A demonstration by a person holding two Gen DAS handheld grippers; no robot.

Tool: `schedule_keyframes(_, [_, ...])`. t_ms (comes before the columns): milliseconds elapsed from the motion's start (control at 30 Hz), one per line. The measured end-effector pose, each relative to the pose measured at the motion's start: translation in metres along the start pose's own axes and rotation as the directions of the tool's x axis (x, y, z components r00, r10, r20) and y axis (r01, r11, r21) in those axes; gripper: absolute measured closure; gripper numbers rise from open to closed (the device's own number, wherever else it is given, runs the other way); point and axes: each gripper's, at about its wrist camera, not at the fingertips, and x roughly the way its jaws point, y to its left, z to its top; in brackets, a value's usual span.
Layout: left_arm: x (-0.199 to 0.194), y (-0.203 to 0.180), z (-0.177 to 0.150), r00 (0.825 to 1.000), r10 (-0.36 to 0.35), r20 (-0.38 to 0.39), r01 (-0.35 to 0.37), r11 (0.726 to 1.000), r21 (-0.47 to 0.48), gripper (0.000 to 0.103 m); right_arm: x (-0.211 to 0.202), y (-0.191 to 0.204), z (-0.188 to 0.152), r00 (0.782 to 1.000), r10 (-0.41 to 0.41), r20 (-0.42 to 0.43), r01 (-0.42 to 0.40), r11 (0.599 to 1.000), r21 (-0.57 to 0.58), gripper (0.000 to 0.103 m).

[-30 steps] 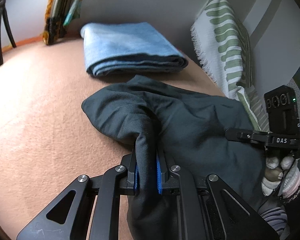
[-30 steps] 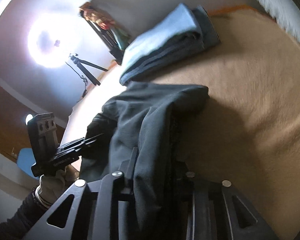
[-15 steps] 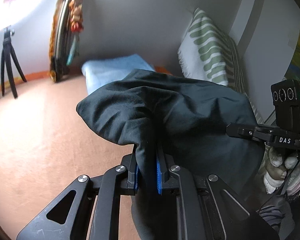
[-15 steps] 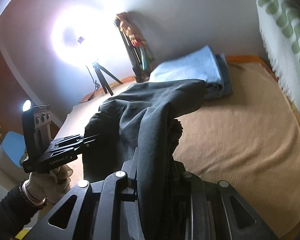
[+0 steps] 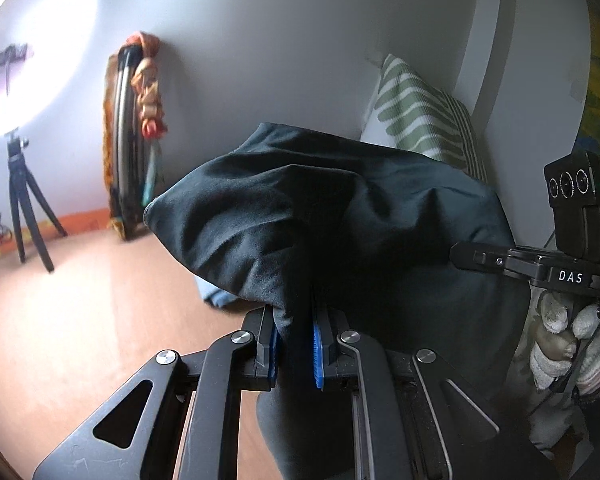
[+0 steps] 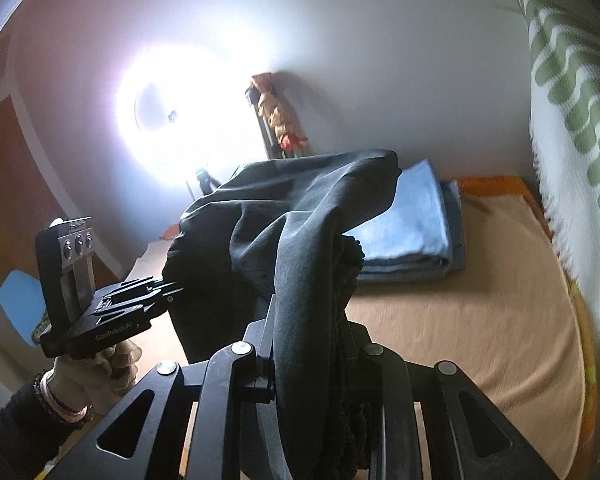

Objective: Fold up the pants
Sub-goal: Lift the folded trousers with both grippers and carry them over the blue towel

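Fingers of both my hands pinch the dark pants near one edge, perhaps the waistband; soft, limp cloth sags between them.

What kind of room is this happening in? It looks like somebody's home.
Most likely a bedroom at home: an orange bedspread with a folded blue blanket on it and a green-striped pillow against the wall. A ring light on a tripod suggests that it is set up for filming.
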Motion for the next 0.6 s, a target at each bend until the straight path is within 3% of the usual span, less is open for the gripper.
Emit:
schedule_keyframes(333, [0.021,0.012,0.065,0.997,0.058,0.054,-0.061,0.997,0.055,0.092,0.024,-0.009,0.061,0.998,-0.047,0.051,0.049,0.998,-0.034,0.083])
schedule_keyframes(600, [0.021,0.006,0.136,0.982,0.107,0.154,-0.127,0.984,0.123,0.092,0.032,-0.008,0.142,0.988,-0.075,0.133,0.085,0.993,-0.076,0.083])
